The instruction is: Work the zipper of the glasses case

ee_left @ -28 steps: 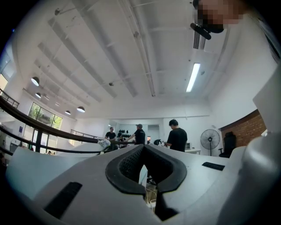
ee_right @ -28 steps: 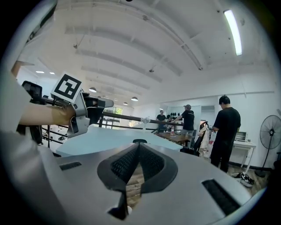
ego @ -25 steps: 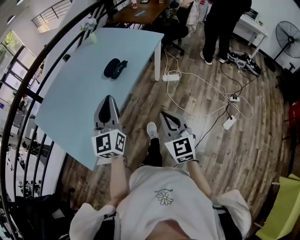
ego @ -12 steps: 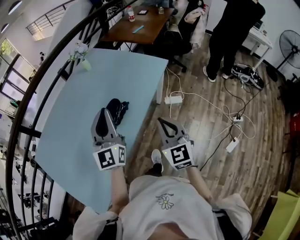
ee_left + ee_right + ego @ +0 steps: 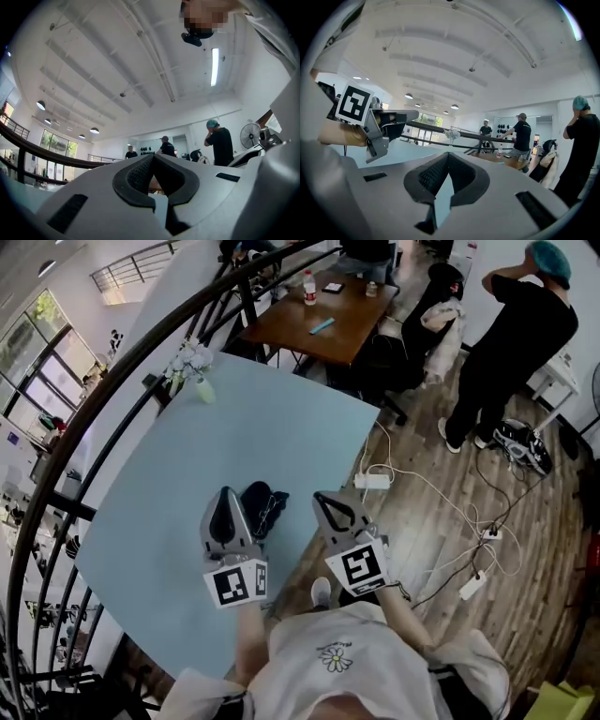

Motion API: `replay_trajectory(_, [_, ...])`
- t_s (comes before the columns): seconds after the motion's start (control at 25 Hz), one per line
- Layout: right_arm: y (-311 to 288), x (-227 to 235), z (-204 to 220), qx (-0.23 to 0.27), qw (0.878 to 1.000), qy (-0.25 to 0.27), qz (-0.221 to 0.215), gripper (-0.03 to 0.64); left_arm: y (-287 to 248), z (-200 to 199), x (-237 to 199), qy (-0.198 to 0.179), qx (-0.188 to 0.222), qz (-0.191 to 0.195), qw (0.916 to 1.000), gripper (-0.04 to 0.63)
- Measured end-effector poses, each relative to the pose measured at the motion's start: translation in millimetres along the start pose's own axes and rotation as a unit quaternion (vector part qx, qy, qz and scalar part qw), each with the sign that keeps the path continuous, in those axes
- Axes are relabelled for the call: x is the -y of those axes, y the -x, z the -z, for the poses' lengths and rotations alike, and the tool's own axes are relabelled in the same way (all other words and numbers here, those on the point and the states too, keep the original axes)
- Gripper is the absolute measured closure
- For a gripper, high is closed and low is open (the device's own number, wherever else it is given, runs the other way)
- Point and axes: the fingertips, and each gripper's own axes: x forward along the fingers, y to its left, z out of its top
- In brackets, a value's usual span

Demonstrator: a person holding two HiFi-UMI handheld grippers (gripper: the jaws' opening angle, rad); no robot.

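Left hand-held gripper (image 5: 225,497) now beside glasses case (image 5: 263,508), right hand-held gripper (image 5: 324,500) near.

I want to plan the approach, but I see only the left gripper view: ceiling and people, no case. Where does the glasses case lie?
Observer: The glasses case lies on the light blue table. In the head view it is just right of the left gripper.
Operator: Does the right gripper hold something?
Observer: No. The right gripper has its jaws shut with nothing between them, and it is to the right of the case.
Operator: Is anything else on that table?
Observer: Yes, white flowers in a small vase stand at the far corner, well away from the case.
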Motion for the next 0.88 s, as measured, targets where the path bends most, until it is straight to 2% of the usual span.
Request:
replay_trajectory(0.2, [-37.6, 10.7, -0.7, 0.028, 0.998, 0.008, -0.052, 0.609, -17.2, 11.1, -4.5, -0.007, -0.013, -0.043, 0.9989, 0.582])
replay_trajectory(0.32, [-56.1, 18.6, -1.3, 0.045, 0.995, 0.018, -0.086, 0.609, -22.3, 12.1, -11.3, -0.014, -0.015, -0.087, 0.9960, 0.582])
replay_trajectory(0.4, [-68.7, 24.8, -3.2, 0.060, 0.992, 0.014, -0.114, 0.609, -26.3, 14.9, -18.1, -0.022, -0.022, -0.126, 0.9916, 0.583])
replay_trajectory(0.56, [-88.1, 37.9, -9.2, 0.077, 0.983, 0.054, -0.157, 0.609, -29.5, 13.9, -25.3, -0.039, -0.031, -0.187, 0.9811, 0.582])
replay_trajectory(0.64, [-98.9, 44.3, -10.5, 0.083, 0.980, 0.057, -0.172, 0.609, -28.7, 14.2, -28.7, -0.047, -0.032, -0.214, 0.9752, 0.582])
replay_trajectory(0.76, [-113.9, 54.3, -14.3, 0.097, 0.977, 0.030, -0.189, 0.609, -29.3, 13.8, -32.0, -0.057, -0.034, -0.243, 0.9678, 0.581])
replay_trajectory(0.88, [-125.1, 58.3, -20.1, 0.109, 0.972, 0.039, -0.206, 0.609, -29.7, 12.1, -36.7, -0.065, -0.036, -0.263, 0.9621, 0.581])
